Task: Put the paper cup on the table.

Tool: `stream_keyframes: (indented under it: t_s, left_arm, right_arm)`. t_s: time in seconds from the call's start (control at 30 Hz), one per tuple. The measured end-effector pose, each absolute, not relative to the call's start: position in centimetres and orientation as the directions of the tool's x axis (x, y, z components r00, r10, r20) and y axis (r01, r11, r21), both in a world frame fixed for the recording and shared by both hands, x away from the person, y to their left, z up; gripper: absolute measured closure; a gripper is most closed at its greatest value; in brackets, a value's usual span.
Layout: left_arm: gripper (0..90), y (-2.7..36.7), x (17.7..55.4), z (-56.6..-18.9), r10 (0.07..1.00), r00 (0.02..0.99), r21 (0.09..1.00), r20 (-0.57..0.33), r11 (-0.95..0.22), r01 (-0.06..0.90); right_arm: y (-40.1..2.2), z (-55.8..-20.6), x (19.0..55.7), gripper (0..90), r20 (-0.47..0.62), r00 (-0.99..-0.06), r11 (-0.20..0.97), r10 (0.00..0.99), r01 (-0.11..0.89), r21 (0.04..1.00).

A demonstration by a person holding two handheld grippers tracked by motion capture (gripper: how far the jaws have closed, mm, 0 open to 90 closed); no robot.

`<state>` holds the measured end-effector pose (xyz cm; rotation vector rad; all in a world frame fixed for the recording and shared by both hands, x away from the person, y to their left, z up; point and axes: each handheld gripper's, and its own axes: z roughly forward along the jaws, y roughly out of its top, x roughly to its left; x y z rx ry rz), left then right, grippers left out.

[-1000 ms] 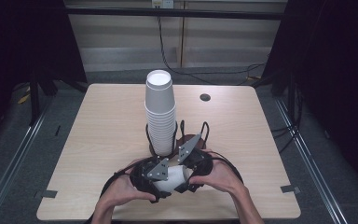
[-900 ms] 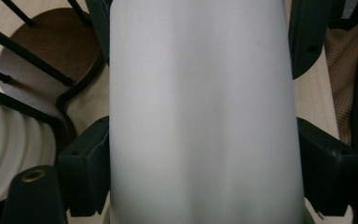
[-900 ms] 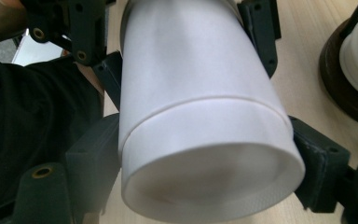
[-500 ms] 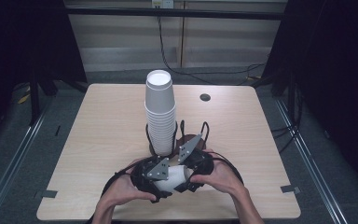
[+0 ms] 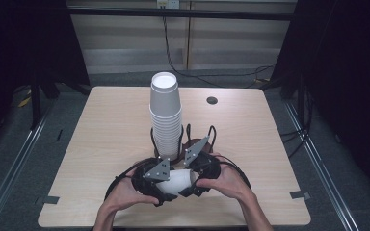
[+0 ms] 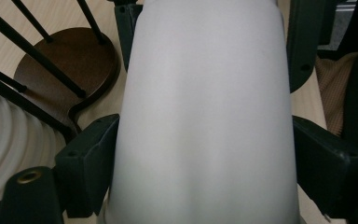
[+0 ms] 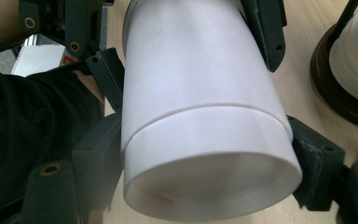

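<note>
White paper cups (image 5: pixel 176 181), nested 1 inside the other, are held on their side just above the near edge of the desk (image 5: pixel 101 134), between the 2 tongs. In the right gripper view the right tongs (image 7: pixel 205 154) are seen clamped on the outer cup near its base, both pads pressed against its wall. In the left gripper view the left tongs (image 6: pixel 205 158) are seen flanking the other end of the cups; their jaws have just been opening, and whether the pads still press on the wall cannot be told. Just beyond the tongs a tall stack of cups (image 5: pixel 165 115) is seen upright in a dark round holder (image 6: pixel 67 63) with black wire posts.
</note>
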<state>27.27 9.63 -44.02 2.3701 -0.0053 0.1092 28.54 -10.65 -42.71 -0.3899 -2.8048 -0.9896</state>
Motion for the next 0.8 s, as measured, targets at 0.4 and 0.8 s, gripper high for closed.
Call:
stream_keyframes:
  t_s: [0.4,0.8]
  left_arm:
    - [15.2,10.3,27.5,-43.6,0.022,0.996,0.720,0.092,-0.692,-0.052]
    - [16.2,12.9,27.9,-42.9,0.072,0.996,0.795,0.057,-0.607,-0.001]
  right_arm:
    - [-10.7,-42.6,28.5,23.5,0.218,-0.955,0.740,0.202,0.295,0.605]
    - [-11.3,-43.2,28.6,23.3,0.211,-0.948,0.733,0.238,0.318,0.601]
